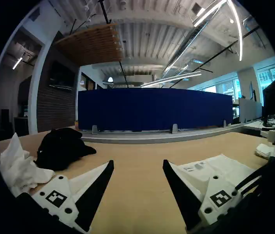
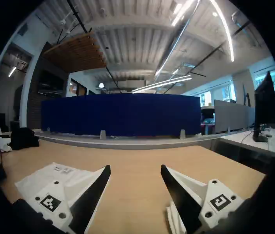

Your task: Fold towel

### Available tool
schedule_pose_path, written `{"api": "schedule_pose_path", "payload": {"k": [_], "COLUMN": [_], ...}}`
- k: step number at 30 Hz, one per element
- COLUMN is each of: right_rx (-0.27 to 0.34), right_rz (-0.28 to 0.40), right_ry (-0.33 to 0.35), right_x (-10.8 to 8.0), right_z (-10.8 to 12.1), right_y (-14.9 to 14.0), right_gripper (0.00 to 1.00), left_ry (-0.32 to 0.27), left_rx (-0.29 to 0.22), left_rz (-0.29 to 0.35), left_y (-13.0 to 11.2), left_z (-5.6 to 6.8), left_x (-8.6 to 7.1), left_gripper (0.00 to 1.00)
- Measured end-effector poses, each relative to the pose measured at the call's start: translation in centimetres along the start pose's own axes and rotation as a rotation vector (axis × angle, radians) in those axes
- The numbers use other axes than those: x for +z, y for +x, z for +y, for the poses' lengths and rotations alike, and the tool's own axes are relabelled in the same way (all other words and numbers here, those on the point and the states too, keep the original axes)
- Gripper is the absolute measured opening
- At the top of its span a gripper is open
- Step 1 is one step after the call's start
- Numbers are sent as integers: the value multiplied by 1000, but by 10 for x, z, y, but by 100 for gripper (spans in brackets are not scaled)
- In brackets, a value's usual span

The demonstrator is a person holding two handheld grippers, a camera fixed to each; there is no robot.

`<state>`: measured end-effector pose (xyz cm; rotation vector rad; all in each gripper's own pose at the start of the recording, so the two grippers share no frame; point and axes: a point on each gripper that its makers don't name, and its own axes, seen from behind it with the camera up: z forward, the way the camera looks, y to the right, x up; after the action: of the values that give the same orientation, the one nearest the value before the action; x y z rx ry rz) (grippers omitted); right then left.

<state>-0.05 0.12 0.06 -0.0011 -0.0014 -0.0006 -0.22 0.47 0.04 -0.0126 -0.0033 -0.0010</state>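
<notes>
The flat, smooth white cloth towel (image 1: 215, 165) lies on the light wooden bench (image 1: 137, 144). The left gripper (image 1: 138, 161) and the right gripper (image 2: 135, 166) both gape wide and hold nothing. A soft, crumpled black cloth (image 1: 61, 148) sits near the far left corner.

Your left gripper (image 1: 138, 173) sits low in the frame, fingers spread wide apart and holding nothing. Your right gripper (image 2: 135, 179) matches, low and parted.

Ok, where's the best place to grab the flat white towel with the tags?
Probably a corner on its near edge, approached low along the table: the towel lies flat, so only its thin edge offers the jaws something to pinch.
</notes>
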Motion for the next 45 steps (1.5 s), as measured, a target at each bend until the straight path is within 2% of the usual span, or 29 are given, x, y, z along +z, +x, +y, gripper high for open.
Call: {"api": "schedule_pose_path", "payload": {"k": [5,11,17,24,30,38,45], "right_rx": [-16,-35,-23,-27,-27,-21,-27], "right_rz": [-22,-22,-24,-15,-8,-21,-46], "right_ry": [-7,4,12,3,-5,1,23], "right_x": [3,1,-2,-3,-4,-8,-12], "right_z": [7,-2,-7,-10,-11,-14,-18], "right_y": [0,24,66,124,160,190,198], "right_gripper": [100,100,100,100,100,100,100], "left_ry": [5,-5,-11,2,8,9,-40], "left_rx": [8,18,6,-9,-1,6,24], "left_rz": [-19,-38,-43,-33,-37,-45,-78], "left_y": [-4,9,52,114,156,191,201], "left_z": [-1,5,9,4,3,3,16], "left_x": [4,8,7,2,0,-2,-7], "left_gripper": [93,93,93,93,93,93,93]}}
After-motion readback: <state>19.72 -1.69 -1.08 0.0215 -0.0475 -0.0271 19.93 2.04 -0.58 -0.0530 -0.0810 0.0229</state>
